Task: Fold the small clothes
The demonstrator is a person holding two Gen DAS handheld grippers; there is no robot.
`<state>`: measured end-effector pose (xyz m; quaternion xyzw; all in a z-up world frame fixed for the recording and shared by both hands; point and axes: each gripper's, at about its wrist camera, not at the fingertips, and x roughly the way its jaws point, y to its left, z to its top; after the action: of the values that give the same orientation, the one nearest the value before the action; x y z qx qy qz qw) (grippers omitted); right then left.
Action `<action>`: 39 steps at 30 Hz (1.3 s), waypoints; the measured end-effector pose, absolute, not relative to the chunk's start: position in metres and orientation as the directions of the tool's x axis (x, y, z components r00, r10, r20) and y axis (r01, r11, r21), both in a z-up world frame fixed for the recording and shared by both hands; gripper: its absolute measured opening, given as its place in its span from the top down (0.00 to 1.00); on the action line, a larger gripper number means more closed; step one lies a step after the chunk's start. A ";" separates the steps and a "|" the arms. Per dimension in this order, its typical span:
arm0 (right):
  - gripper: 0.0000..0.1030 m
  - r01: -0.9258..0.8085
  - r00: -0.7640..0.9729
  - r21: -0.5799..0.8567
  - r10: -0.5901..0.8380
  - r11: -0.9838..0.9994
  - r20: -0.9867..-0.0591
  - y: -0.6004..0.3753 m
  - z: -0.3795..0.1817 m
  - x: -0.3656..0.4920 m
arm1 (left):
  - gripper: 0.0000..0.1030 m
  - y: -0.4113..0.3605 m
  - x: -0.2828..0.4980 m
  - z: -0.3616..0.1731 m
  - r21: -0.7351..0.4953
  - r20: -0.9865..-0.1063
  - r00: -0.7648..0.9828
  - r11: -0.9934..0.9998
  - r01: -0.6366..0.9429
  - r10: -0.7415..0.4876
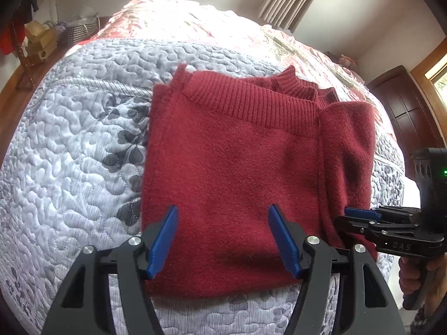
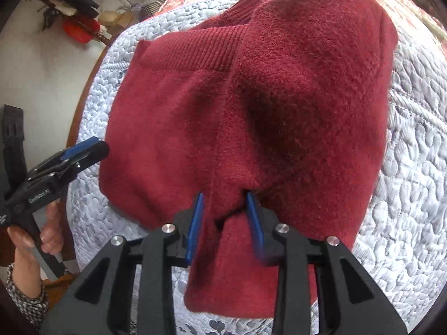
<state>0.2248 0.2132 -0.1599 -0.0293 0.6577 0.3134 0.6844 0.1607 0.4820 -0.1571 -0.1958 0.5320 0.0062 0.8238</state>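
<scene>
Red sweater (image 1: 237,173) lies folded on the quilted bedspread (image 1: 69,145), filling the centre of the left wrist view. Ribbed hem band (image 1: 251,103) runs across its upper part, ribbed collar peeks out behind it toward upper right.

Left gripper (image 1: 223,234): fingers spread wide, blue pads (image 1: 164,240) angled outward, nothing between them. It hovers over the near edge of the sweater at lower centre; can't tell if the pads touch the knit. The near edge runs just below the pads, quilt visible under it.

Right gripper (image 2: 225,223): in its own view, lower centre, pads (image 2: 195,226) pinched on a bunched fold of the sweater (image 2: 251,111). Fabric fills the gap between them and hangs down below the fingers at bottom centre. The side flap (image 2: 307,83) it holds is raised off the rest and bulges across the upper right of that frame.

In the left wrist view the right gripper (image 1: 360,215) comes in from the right edge, tip on the sweater's lower right corner, where the flap stands up as a thick vertical strip.

In the right wrist view the left gripper (image 2: 83,150) sits at the left edge, just beside the sweater's left side, a hand (image 2: 33,237) on its handle at lower left with a patterned sleeve (image 2: 28,298).
</scene>
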 end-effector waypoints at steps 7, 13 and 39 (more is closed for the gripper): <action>0.54 -0.518 -0.014 0.448 0.517 0.728 -0.856 0.174 -0.114 0.208 | 0.30 0.450 0.187 -0.152 -0.459 -0.828 0.433 0.875 -0.155 -0.357; 0.52 -0.444 0.074 0.392 0.468 0.806 -0.880 0.120 -0.114 0.206 | 0.28 0.408 0.219 -0.164 -0.573 -0.778 0.373 0.814 -0.095 -0.505; 0.52 -0.238 0.071 0.409 0.436 0.881 -0.897 0.037 -0.168 0.202 | 0.86 0.353 0.256 -0.190 -0.673 -0.712 0.347 0.734 -0.090 -0.610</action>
<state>0.2023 0.0369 -0.1682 0.0769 0.6410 0.2315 0.7277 0.2557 0.3530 -0.1903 -0.3213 0.5447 -0.1724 0.7552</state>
